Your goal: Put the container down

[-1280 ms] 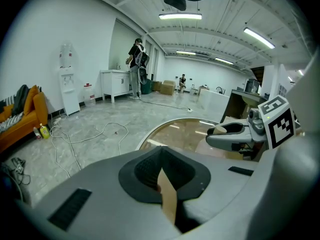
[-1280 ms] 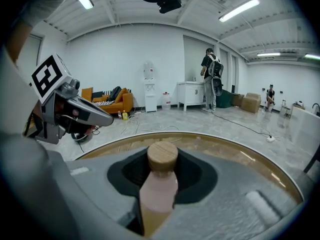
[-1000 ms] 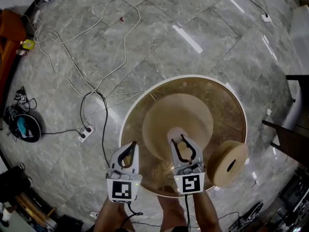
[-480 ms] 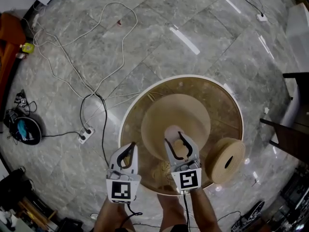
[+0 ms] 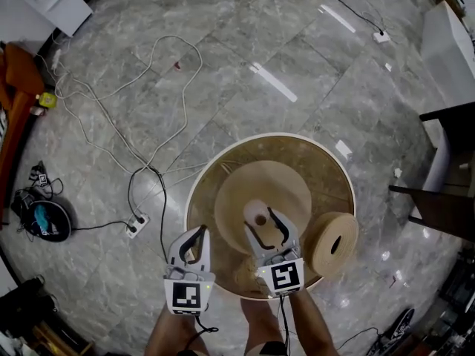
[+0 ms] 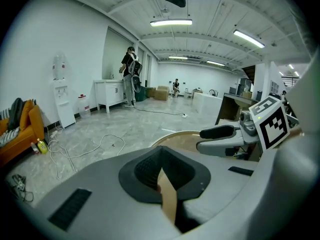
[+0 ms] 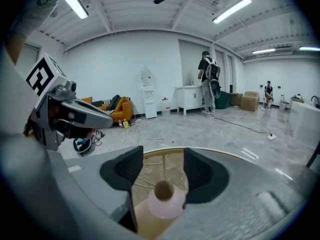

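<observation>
pale pink round-topped container point(image 5: 255, 214) stood on the tan wooden disc point(image 5: 280, 180) at the middle of the round glass table point(image 5: 330, 170). our right gripper point(image 7: 163, 166) had just spread its jaws wide, flanking the container untouched. our left gripper point(image 5: 200, 231) was closed, empty. we judged the container released.

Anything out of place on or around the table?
The pale pink container stands upright on the round glass table. Only the tan reel with a centre hole looks odd: it sits askew across the table's right rim, possibly overhanging. Loose white cables sprawl over the floor.

No readable text or numbers, only patterned square markers point(image 5: 188, 295).
</observation>
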A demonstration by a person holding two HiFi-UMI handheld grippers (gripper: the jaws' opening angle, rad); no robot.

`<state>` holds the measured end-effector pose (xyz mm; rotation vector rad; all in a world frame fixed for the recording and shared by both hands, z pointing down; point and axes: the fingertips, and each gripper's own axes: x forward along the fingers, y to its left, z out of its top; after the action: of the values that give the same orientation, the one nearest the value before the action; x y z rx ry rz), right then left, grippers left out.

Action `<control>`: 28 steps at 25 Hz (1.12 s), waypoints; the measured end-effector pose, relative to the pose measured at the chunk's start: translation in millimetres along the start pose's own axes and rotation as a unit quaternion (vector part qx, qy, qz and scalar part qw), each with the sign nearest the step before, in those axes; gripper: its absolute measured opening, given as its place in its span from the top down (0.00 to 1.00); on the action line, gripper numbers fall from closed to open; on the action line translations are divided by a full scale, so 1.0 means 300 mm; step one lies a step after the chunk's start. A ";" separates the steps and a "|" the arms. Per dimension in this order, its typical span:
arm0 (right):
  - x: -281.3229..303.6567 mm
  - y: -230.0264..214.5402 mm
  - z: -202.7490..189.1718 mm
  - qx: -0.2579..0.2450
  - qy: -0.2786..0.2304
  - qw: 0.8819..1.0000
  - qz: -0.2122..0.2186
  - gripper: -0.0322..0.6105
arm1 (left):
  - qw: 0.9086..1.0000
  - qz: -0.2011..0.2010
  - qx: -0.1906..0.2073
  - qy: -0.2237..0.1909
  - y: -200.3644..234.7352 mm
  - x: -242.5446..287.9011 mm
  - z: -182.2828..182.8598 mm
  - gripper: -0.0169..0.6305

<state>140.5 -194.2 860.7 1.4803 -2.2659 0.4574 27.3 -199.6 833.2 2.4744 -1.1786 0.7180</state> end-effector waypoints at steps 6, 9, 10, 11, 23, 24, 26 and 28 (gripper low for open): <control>-0.139 -0.046 0.194 0.021 -0.020 0.999 -0.020 0.56 | 0.999 -0.017 0.020 -0.019 -0.053 -0.092 0.207 0.95; -0.237 -0.059 0.292 0.028 -0.028 0.999 -0.035 0.58 | 0.999 -0.028 0.033 -0.032 -0.090 -0.155 0.334 0.95; -0.271 -0.062 0.329 0.032 -0.034 0.998 -0.041 0.59 | 0.998 -0.032 0.043 -0.037 -0.100 -0.178 0.376 0.95; -0.307 -0.064 0.369 0.036 -0.038 0.998 -0.046 0.60 | 0.997 -0.035 0.055 -0.041 -0.108 -0.202 0.418 0.95; -0.765 -0.066 0.828 0.037 -0.086 0.991 -0.096 0.70 | 0.985 -0.075 0.116 -0.102 -0.289 -0.532 0.910 0.95; -0.796 -0.055 0.862 0.037 -0.090 0.990 -0.101 0.71 | 0.984 -0.079 0.118 -0.108 -0.296 -0.564 0.944 0.95; -0.858 -0.026 0.924 0.035 -0.096 0.989 -0.109 0.71 | 0.982 -0.085 0.123 -0.118 -0.310 -0.631 1.003 0.95; -0.926 0.004 0.974 0.032 -0.102 0.987 -0.121 0.73 | 0.979 -0.093 0.131 -0.127 -0.329 -0.701 1.052 0.95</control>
<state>197.7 -112.1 470.0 1.8849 -2.1960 0.3207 88.6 -154.4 448.7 2.9208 -0.9659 0.5469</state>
